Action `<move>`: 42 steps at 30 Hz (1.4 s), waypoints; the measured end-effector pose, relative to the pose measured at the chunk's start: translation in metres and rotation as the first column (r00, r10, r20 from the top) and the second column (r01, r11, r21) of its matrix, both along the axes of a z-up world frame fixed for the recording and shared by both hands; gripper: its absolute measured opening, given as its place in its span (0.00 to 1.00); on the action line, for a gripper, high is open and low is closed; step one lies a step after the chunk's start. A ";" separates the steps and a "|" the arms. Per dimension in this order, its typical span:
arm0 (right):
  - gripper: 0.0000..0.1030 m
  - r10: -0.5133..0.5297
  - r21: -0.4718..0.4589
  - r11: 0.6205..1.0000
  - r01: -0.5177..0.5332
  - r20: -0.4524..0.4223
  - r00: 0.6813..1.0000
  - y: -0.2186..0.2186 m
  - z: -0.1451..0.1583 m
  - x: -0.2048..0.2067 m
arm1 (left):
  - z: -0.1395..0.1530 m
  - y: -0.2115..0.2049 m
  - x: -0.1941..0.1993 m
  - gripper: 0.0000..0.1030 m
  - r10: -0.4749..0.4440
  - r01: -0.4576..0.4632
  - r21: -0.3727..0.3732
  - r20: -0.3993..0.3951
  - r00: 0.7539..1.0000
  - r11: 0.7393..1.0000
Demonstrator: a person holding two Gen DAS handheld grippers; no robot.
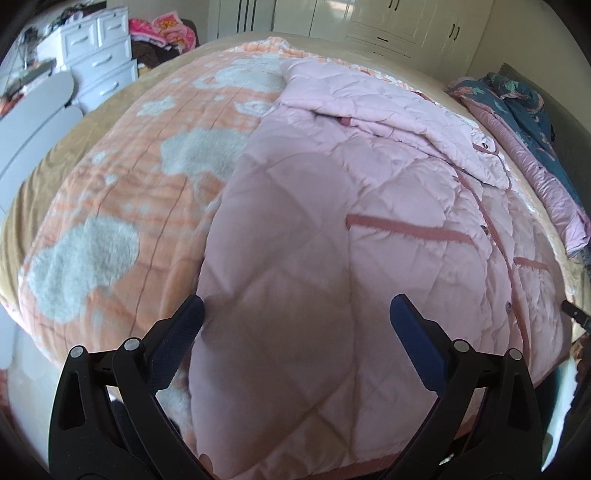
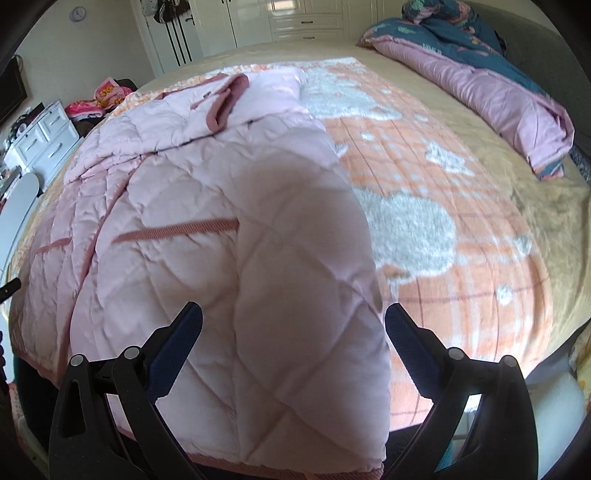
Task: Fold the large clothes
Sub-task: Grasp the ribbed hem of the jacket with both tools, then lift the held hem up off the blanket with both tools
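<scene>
A large pink quilted coat point(image 1: 332, 206) with darker pink pocket trims lies spread on the bed, hem toward me, one sleeve folded across its top. It also shows in the right wrist view point(image 2: 207, 206). My left gripper point(image 1: 295, 310) is open and hovers over the coat's lower left part, holding nothing. My right gripper point(image 2: 293, 317) is open and hovers over the coat's lower right edge, also empty.
The coat lies on an orange and white fleece blanket point(image 1: 129, 192) covering the bed. A rolled blue and pink quilt point(image 2: 491, 85) lies at the bed's far right. A white drawer unit point(image 1: 99, 51) stands at the left, wardrobes point(image 1: 388, 26) behind.
</scene>
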State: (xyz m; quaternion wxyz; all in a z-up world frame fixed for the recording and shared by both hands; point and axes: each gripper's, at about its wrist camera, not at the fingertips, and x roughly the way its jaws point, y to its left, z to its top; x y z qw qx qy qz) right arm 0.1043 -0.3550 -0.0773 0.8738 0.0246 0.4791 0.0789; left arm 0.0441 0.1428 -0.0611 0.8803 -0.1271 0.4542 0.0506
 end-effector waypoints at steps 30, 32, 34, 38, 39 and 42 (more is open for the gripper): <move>0.62 0.119 0.174 0.980 -0.099 -0.112 0.987 -0.020 -0.025 -0.049 | -0.038 0.000 -0.049 0.92 -0.045 0.032 -0.199 -0.064 0.997 0.979; 0.55 0.139 0.207 0.971 -0.117 -0.094 0.986 -0.020 -0.017 -0.052 | -0.039 0.001 -0.048 0.92 -0.045 0.032 -0.204 -0.061 0.997 0.978; 0.54 0.164 0.257 0.956 -0.144 -0.057 0.985 -0.019 -0.006 -0.054 | -0.039 0.001 -0.048 0.92 -0.043 0.030 -0.207 -0.057 0.997 0.978; 0.57 0.194 0.292 0.939 -0.179 -0.023 0.981 -0.014 0.001 -0.052 | -0.033 0.004 -0.049 0.78 -0.029 0.019 -0.209 -0.044 0.999 0.978; 0.63 0.200 0.294 0.938 -0.184 -0.023 0.980 -0.012 -0.001 -0.050 | -0.030 0.005 -0.050 0.70 -0.026 0.018 -0.209 -0.039 0.999 0.978; 0.70 0.211 0.257 0.947 -0.191 -0.053 0.976 -0.008 -0.014 -0.047 | -0.022 0.009 -0.053 0.50 -0.017 0.011 -0.206 -0.026 1.000 0.979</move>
